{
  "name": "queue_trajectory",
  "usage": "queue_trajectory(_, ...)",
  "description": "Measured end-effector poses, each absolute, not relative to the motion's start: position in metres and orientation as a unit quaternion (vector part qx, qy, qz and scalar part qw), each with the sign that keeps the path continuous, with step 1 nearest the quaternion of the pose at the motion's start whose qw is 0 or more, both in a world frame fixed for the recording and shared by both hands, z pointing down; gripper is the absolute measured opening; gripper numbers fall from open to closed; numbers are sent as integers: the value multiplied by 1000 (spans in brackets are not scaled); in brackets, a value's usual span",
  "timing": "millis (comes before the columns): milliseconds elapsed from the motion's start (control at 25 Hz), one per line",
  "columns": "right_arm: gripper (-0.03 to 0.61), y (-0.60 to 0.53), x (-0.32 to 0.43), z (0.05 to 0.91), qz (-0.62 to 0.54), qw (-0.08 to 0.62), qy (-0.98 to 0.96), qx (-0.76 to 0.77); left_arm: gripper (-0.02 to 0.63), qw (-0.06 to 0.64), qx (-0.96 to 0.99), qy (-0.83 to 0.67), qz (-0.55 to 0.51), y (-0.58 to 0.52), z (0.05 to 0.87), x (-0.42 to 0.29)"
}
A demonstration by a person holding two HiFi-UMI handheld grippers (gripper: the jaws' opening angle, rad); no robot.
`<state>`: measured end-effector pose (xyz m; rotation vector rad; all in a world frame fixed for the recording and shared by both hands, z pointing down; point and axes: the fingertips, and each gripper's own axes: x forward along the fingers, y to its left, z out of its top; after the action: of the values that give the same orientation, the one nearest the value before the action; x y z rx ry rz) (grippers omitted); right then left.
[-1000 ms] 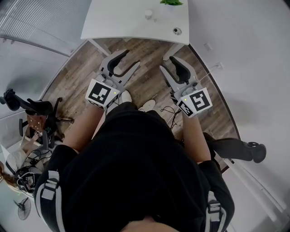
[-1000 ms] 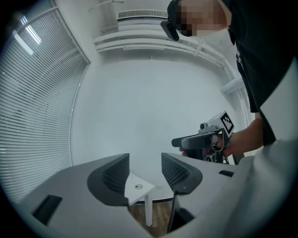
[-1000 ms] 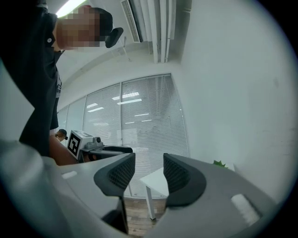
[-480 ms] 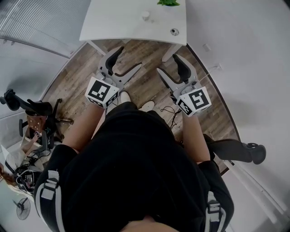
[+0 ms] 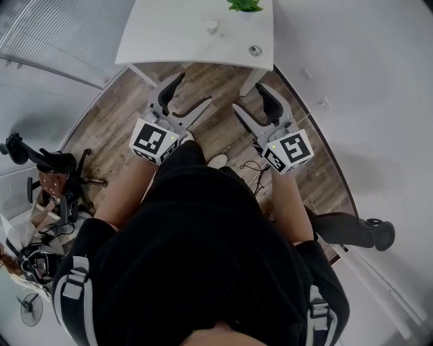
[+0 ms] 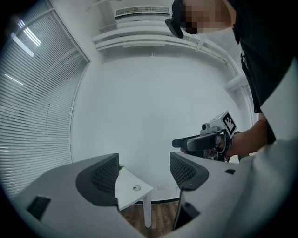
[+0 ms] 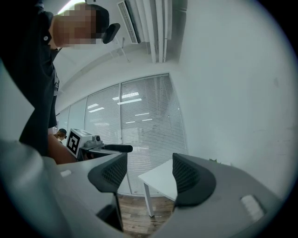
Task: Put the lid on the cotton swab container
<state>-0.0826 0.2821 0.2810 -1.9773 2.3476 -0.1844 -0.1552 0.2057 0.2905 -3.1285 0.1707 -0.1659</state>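
Observation:
On the white table (image 5: 176, 34) far ahead stand a small white cylinder (image 5: 212, 26) and a small round ring-like piece (image 5: 255, 50); which is the lid I cannot tell. Both grippers hang over the wooden floor, well short of the table. My left gripper (image 5: 191, 90) is open with nothing between its jaws, and so is my right gripper (image 5: 252, 99). In the left gripper view the round piece (image 6: 136, 188) shows on the table corner (image 6: 132, 193) between the open jaws (image 6: 144, 172). The right gripper view shows its open jaws (image 7: 144, 174) framing the table (image 7: 160, 179).
A green plant (image 5: 245, 5) stands at the table's far edge. An office chair (image 5: 47, 165) and clutter are at the left, a chair base (image 5: 352, 226) is at the right, and cables (image 5: 254, 165) lie on the floor. Blinds and white walls enclose the room.
Both grippers' jaws have spread wider than a second ago. The table has slid slightly up and left in the head view.

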Motion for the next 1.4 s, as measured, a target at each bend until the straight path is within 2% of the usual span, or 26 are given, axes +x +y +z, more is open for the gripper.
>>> queue_trajectory(360,310,246,-54,291,-66,30,763,-642,330,12,-997,49,-58,171,304,-125)
queue_trajectory(960,308,108,18,304,-92,14,755,-649,328,-6,-998,23,-57,34,318,-41)
queue_trajectory(1400,308,30,47,318,-118,2,739,-663,328,-21,-997,2,-70,-43,334,-7)
